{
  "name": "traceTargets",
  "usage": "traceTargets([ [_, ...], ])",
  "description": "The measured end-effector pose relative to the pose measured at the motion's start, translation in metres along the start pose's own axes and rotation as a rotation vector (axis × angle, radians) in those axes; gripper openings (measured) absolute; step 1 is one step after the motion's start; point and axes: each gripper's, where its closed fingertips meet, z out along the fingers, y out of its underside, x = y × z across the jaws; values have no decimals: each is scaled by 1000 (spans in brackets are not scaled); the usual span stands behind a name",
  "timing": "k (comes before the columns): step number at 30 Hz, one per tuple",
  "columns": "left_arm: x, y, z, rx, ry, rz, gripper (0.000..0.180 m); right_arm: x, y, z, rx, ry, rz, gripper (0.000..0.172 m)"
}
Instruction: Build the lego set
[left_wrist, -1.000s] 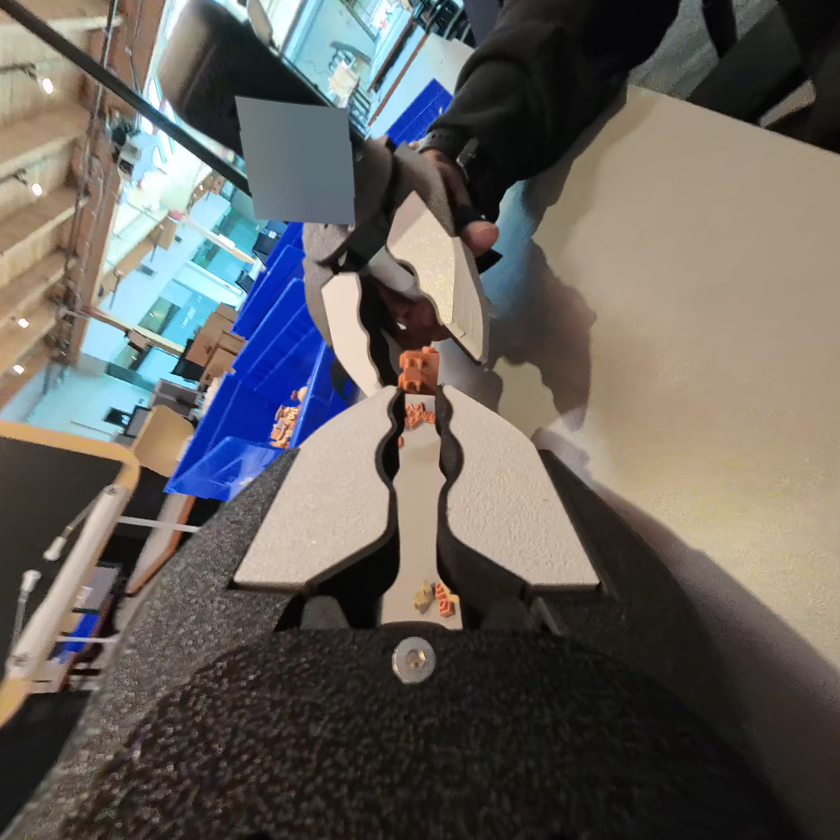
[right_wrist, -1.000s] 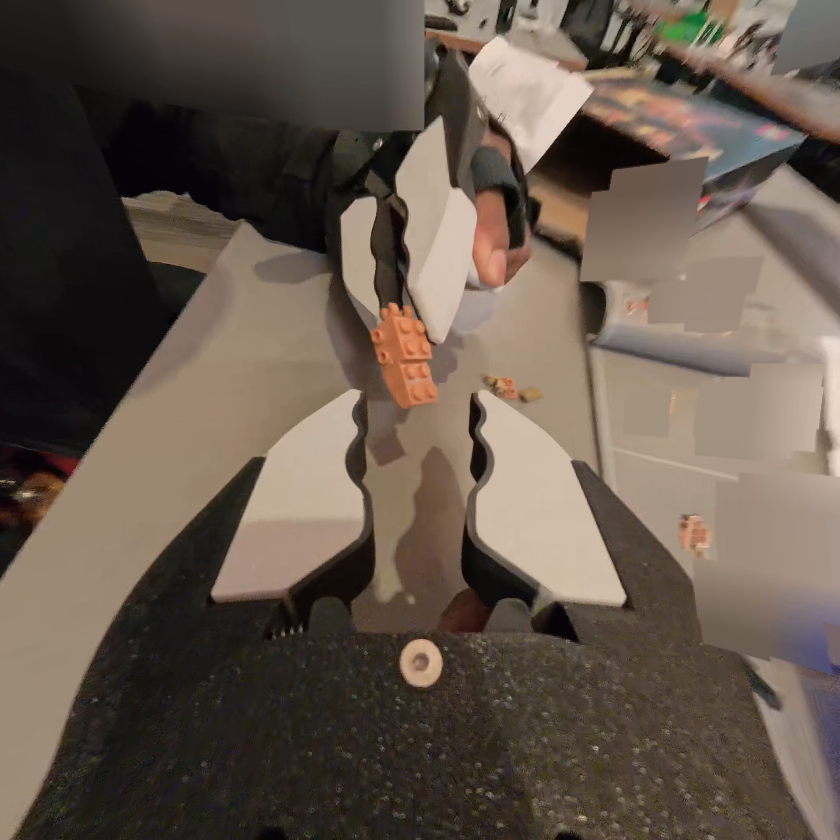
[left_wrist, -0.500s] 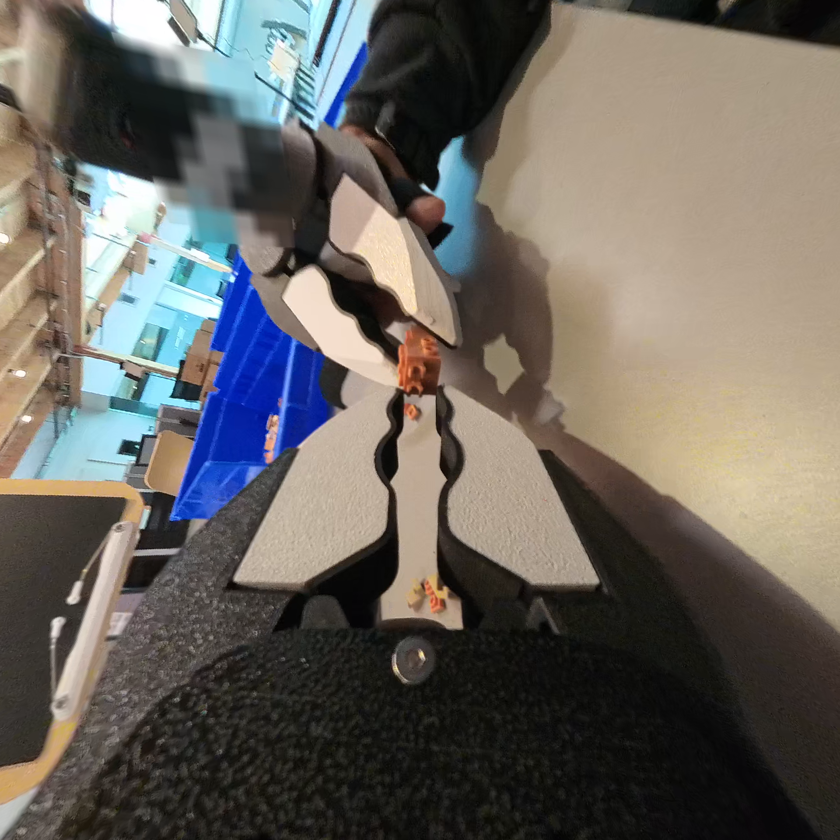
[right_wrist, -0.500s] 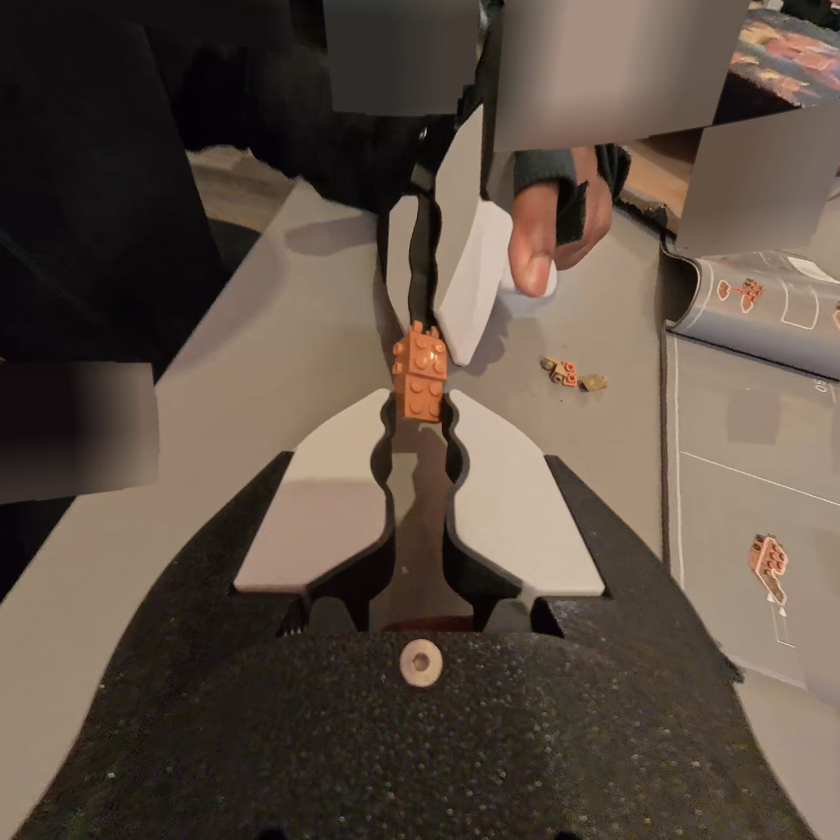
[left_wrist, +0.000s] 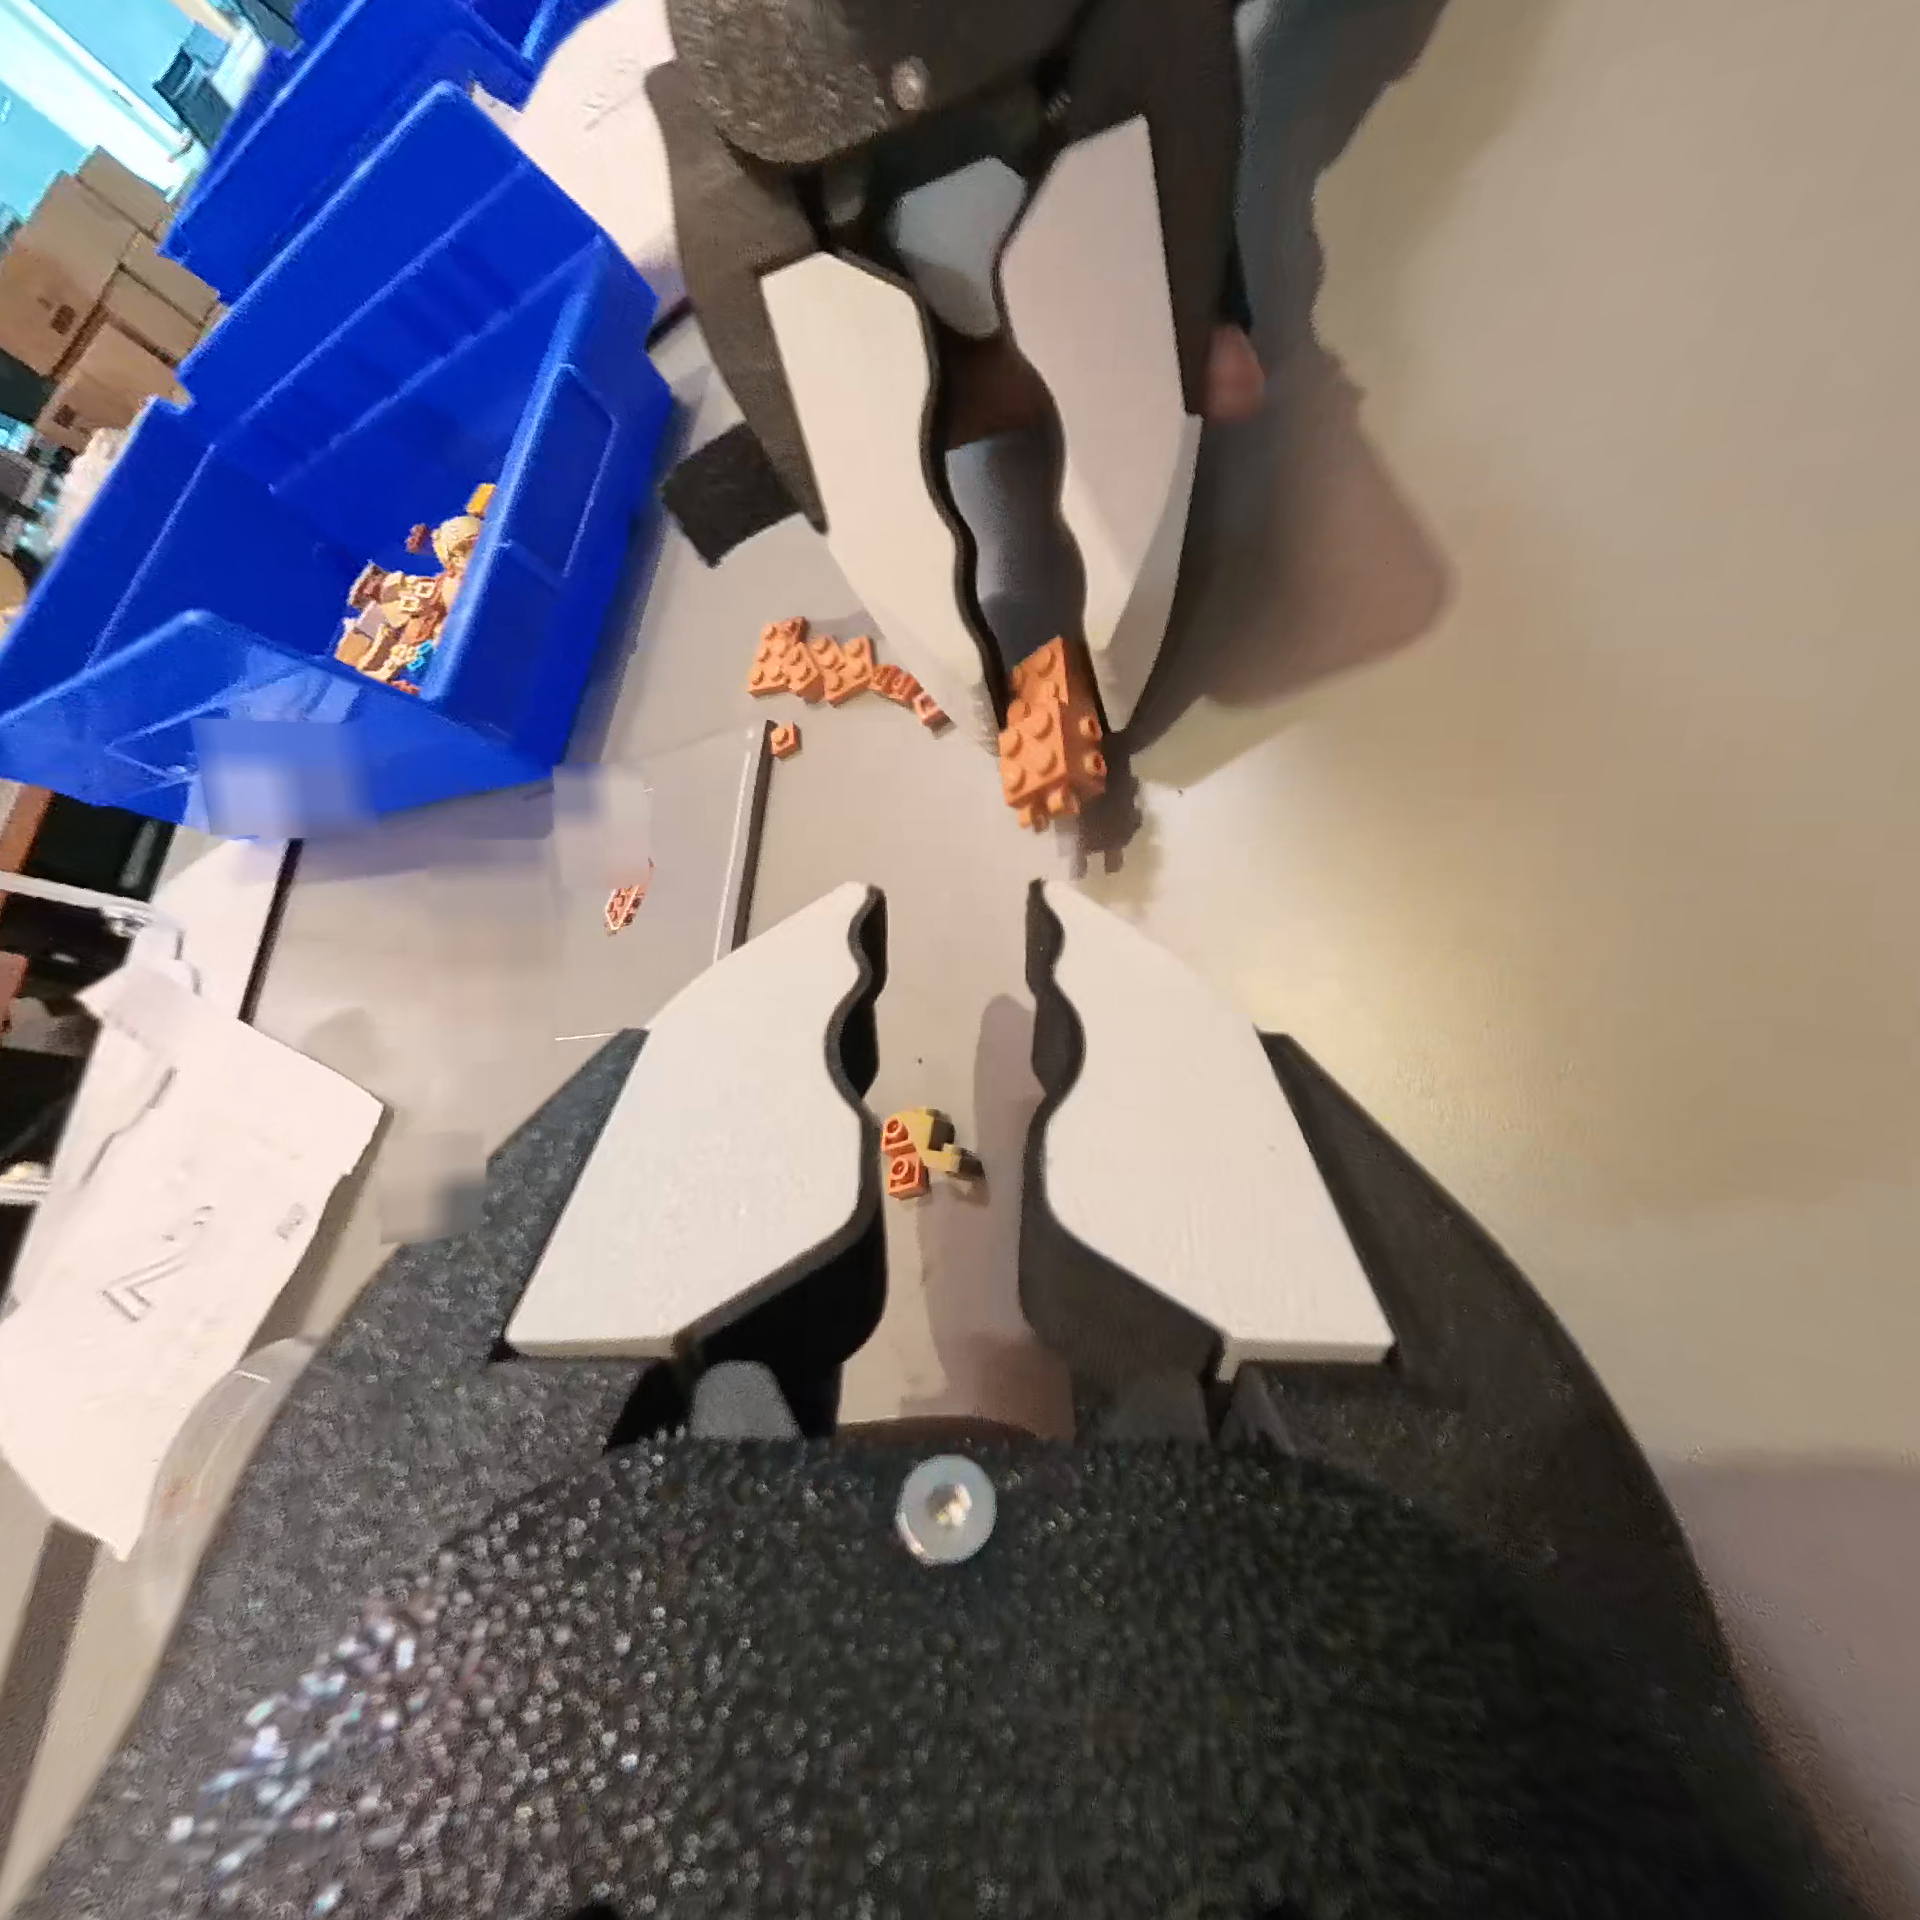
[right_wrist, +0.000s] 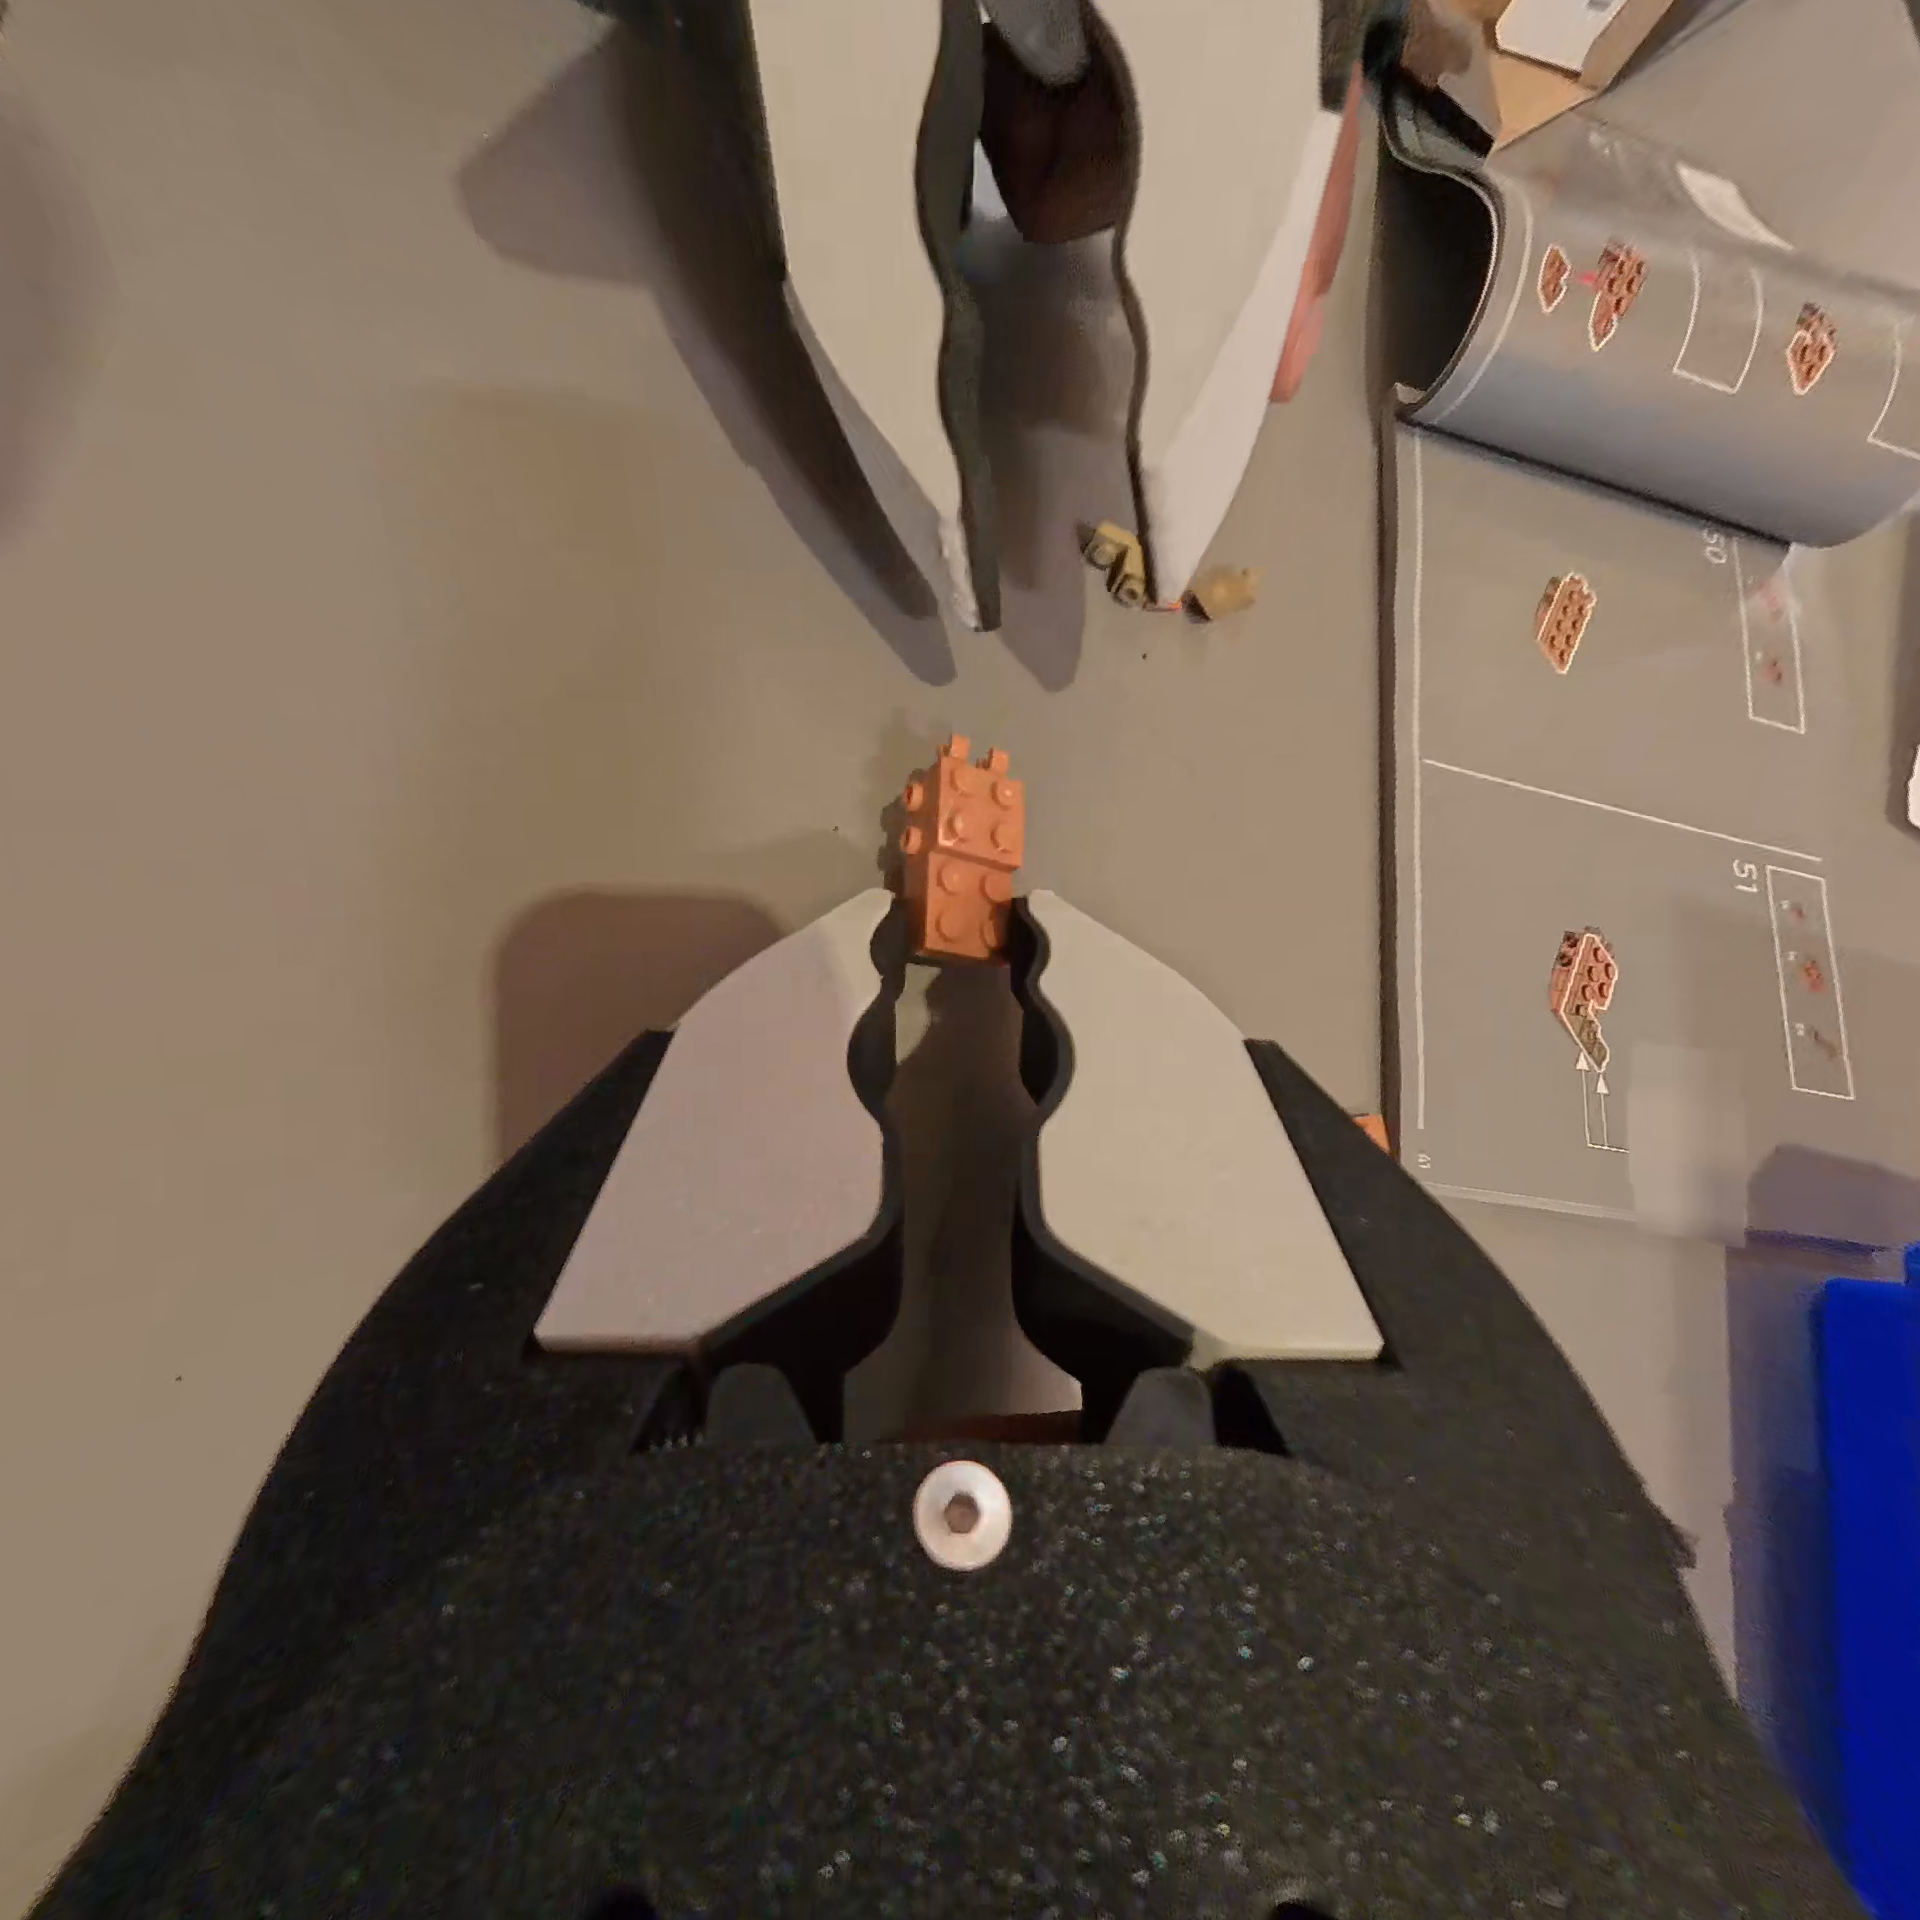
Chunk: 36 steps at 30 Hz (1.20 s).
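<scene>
Bins (left_wrist: 343, 436) of blue plastic stand at the left, one holding small bricks. Loose orange plates (left_wrist: 821, 665) lie beside them on the grey table (left_wrist: 1558, 727). Left gripper (left_wrist: 956, 904) hangs spread, clasping nothing. Right gripper (right_wrist: 961, 930) pinches an orange brick assembly (right_wrist: 961, 862) at its tips, just above the table.

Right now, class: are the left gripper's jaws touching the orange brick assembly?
Apart. The left wrist view shows bare table between the open left gripper and the orange brick assembly, which the right gripper clamps.
</scene>
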Motion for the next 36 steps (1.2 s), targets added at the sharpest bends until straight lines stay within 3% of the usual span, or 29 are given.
traceTargets([
  [5, -3, -3, 4, 37, -3, -96, 24, 0, 1, 0, -5, 1, -5, 19],
  [9, -1, -3, 8, 25, -14, -83, 23, 1, 5, -5, -22, 4, -33, 26],
  [14, -11, -8, 4, 48, -58, -125, 22, 30, 6, -33, 60, 98, 30, 32],
  [19, -29, -3, -6, 53, -93, -285, 19, 72, 17, -67, 154, 257, 166, 15],
  [27, -60, 17, -30, 36, -144, -569, 15, 89, 24, -77, 159, 372, 170, 0],
  [32, -68, 18, -35, 45, -146, -585, 12, 99, 12, -83, 236, 492, 30, 0],
  [36, -67, 15, -19, -35, -122, -487, 12, 100, 4, -80, 299, 525, -35, 0],
])
